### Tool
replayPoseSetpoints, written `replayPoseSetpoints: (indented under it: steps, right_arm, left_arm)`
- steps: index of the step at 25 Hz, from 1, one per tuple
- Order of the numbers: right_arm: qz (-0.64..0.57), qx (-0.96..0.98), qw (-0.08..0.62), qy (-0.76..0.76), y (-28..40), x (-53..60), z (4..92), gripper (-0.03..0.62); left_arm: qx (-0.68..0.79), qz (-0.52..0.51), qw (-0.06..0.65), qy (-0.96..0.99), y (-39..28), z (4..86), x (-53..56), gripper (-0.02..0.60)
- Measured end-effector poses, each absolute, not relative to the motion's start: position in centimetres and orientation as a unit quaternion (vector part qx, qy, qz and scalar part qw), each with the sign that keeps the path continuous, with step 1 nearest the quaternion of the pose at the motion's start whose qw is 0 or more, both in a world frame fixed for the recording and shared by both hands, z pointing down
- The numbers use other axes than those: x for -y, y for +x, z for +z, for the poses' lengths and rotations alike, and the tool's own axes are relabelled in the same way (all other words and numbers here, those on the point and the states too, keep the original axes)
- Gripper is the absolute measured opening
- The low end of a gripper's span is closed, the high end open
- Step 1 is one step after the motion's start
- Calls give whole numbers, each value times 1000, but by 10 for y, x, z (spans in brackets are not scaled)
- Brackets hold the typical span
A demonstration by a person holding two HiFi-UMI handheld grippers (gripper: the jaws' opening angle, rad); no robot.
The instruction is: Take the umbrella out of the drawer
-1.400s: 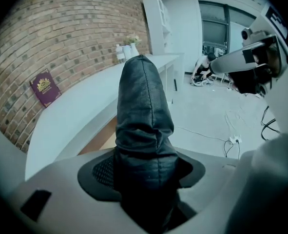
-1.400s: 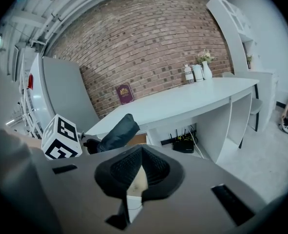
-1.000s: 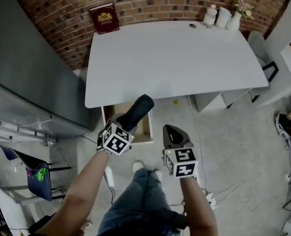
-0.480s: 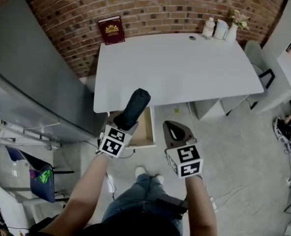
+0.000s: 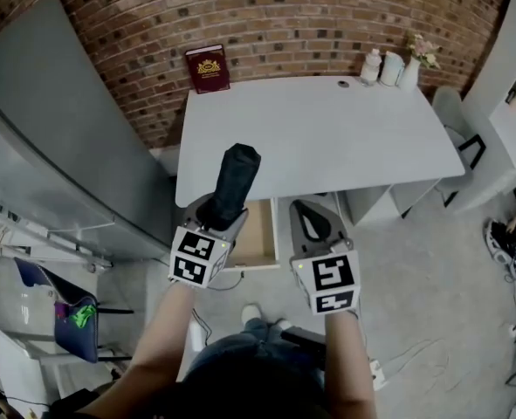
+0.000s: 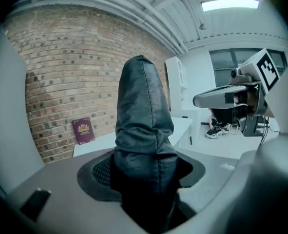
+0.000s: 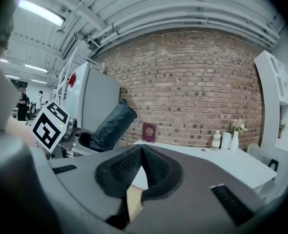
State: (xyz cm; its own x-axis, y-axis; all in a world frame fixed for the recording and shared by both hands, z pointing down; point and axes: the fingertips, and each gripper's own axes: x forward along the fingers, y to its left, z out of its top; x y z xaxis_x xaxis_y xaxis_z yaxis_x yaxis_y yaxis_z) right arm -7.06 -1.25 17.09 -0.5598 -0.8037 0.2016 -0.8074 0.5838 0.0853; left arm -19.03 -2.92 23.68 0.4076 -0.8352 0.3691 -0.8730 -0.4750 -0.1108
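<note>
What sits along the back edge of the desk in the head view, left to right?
red book → white bottle → white jar → vase

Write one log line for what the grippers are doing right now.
left gripper: shut on umbrella | umbrella: clear of open drawer | right gripper: shut, empty
</note>
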Motion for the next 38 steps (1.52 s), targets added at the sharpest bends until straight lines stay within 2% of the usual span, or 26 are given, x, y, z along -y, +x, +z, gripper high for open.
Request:
replayPoseSetpoints:
  steps: [10, 18, 25, 38]
  right_arm:
    - [-42, 862, 65, 500, -51, 8, 122, -9]
    - [-98, 856, 57, 504, -48, -4, 89, -9]
    - [-92, 852, 45, 514, -43, 0, 78, -9]
    - [-75, 858, 38, 507, -44, 3, 77, -9]
  left_arm:
    - [530, 103, -16, 842, -199, 157, 16, 265]
    - [523, 23, -71, 849, -201, 108, -2, 267]
    - [529, -16, -99, 843, -207, 84, -11, 267]
    - [542, -1, -125, 831, -212, 74, -11, 268]
